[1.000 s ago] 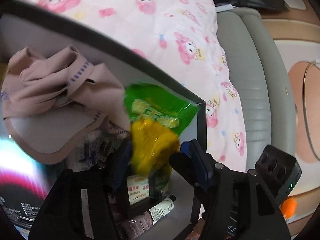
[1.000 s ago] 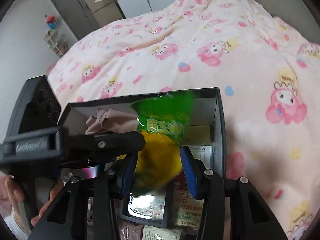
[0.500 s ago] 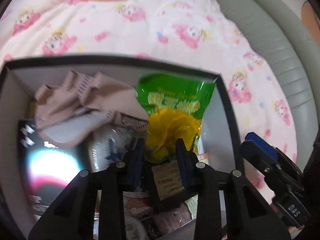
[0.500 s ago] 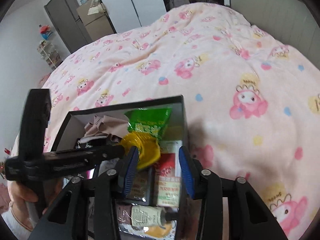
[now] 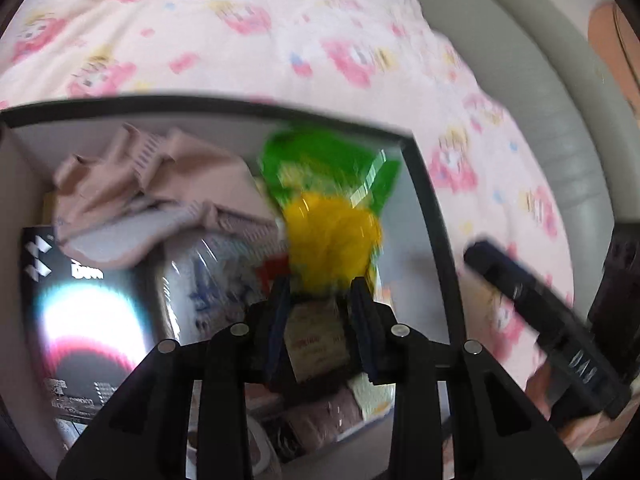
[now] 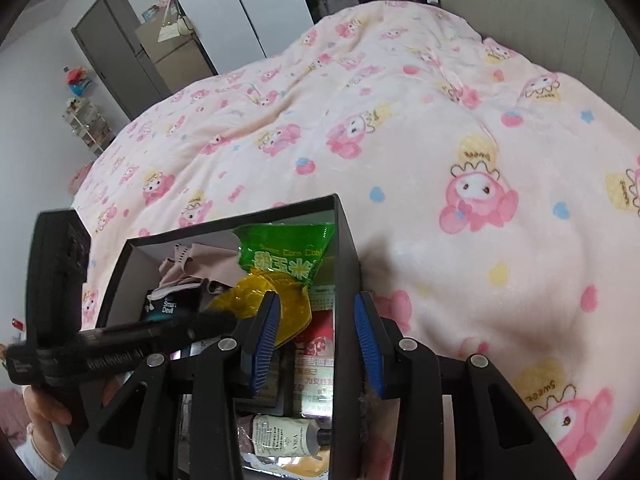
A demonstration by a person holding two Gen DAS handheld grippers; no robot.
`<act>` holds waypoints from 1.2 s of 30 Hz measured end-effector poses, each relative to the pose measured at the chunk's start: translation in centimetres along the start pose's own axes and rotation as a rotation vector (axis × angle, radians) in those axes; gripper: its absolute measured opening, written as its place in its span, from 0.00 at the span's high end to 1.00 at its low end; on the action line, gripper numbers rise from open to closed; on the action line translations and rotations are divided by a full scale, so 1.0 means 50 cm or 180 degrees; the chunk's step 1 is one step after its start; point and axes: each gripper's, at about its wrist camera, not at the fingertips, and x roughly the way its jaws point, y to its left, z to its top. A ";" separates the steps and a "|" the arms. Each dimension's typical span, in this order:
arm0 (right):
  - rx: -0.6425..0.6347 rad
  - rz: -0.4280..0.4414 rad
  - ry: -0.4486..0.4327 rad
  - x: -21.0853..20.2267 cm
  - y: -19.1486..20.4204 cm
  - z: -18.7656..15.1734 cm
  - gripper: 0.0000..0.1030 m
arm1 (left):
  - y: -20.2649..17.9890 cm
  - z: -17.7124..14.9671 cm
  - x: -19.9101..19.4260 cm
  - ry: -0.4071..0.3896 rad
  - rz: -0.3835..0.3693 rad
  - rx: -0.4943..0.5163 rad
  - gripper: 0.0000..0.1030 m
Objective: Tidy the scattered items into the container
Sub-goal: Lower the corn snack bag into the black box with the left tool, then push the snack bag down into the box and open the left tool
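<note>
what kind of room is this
Most likely a bedroom: a pink cartoon-print blanket spreads over a bed, with a padded grey headboard behind it and wardrobe doors at the far wall.

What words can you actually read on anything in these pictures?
"Sweet Corn Cob": green snack bag, above large Chinese characters.
"Smart Devil": dark box.
"Sweet": yellow patches on the blanket, upside down here.
White lettering on the left tongs' handle: too blurred.
Tube and red-and-white packets: print too small.

1. A pink cartoon-print blanket [image 6: 400, 128] covers the bed.
2. A grey padded headboard [image 6: 532, 12] stands behind it.
3. A grey wardrobe [image 6: 116, 52] and a small shelf [image 6: 88, 124] stand beyond.
</note>
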 end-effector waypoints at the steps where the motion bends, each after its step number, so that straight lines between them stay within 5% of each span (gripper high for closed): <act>1: -0.0002 -0.0015 0.0015 0.003 0.001 0.000 0.66 | -0.007 0.000 0.005 0.0039 0.0033 0.0054 0.71; 6: -0.0019 -0.0058 0.0094 0.014 0.002 -0.006 0.66 | -0.034 0.010 0.038 0.0076 0.0379 0.0161 0.71; 12: -0.0005 0.0120 -0.0017 0.005 0.004 0.002 0.66 | -0.015 0.034 0.057 0.0167 0.0089 -0.0109 0.66; 15: -0.0037 0.0351 0.0052 0.008 0.013 -0.003 0.66 | -0.004 0.021 0.020 0.0015 0.0036 -0.0078 0.69; 25: -0.0422 0.0379 0.0494 0.073 0.073 -0.032 0.66 | 0.060 0.026 -0.074 -0.0344 -0.0013 -0.0251 0.69; 33: -0.0575 0.0199 0.0565 0.101 0.082 -0.036 0.70 | 0.039 0.052 0.006 -0.0018 0.0190 -0.0095 0.67; 36: -0.0566 0.0200 0.0569 0.103 0.081 -0.033 0.70 | 0.060 0.034 0.017 0.0093 0.0099 -0.0169 0.66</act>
